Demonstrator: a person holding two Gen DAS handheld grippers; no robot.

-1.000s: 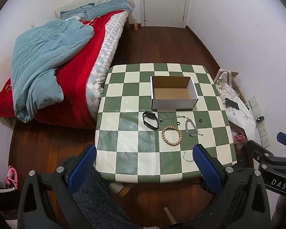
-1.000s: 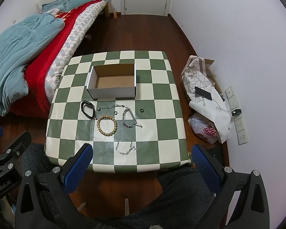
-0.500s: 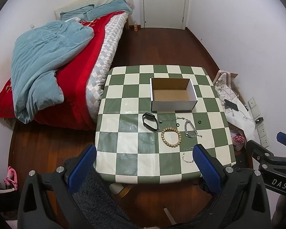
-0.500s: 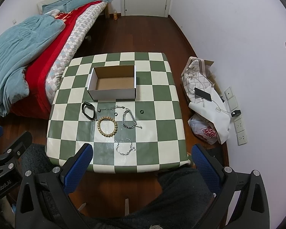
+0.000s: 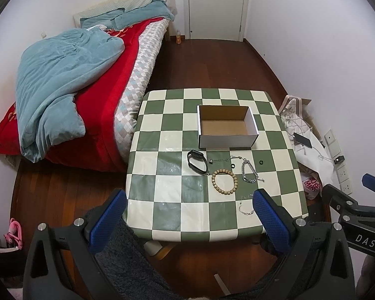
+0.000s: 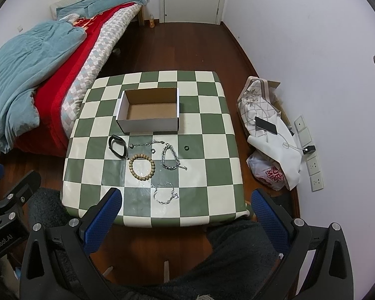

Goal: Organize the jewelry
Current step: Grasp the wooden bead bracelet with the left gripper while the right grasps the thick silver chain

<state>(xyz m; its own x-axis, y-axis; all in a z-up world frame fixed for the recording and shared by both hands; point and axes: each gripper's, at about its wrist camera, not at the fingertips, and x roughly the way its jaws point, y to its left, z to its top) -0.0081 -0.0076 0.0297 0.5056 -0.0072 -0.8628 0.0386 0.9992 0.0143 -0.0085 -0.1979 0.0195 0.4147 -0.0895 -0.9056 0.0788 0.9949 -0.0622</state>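
Observation:
An open empty cardboard box (image 5: 227, 130) (image 6: 149, 115) stands on the green-and-white checked table (image 5: 167, 175) (image 6: 212, 150). In front of it lie a black band (image 5: 197, 161) (image 6: 117, 146), a wooden bead bracelet (image 5: 224, 182) (image 6: 142, 166), a thick silver chain (image 5: 249, 172) (image 6: 170, 157), a thin chain (image 5: 218, 160) (image 6: 143, 144), a fine silver bracelet (image 5: 245, 206) (image 6: 164, 193) and two small dark rings (image 5: 261, 162) (image 6: 186, 148). My left gripper (image 5: 187, 220) and right gripper (image 6: 186, 218) are both open and empty, held above the table's near edge.
A bed with a red cover and blue blanket (image 5: 62, 80) (image 6: 25, 70) stands left of the table. Bags, white cloth and a phone (image 5: 302, 140) (image 6: 266, 125) lie on the floor at the right wall. A white door (image 5: 215, 5) is at the back.
Both views have pulled back and tilted up slightly, so the table sits a little lower and farther. Nothing on the table has moved.

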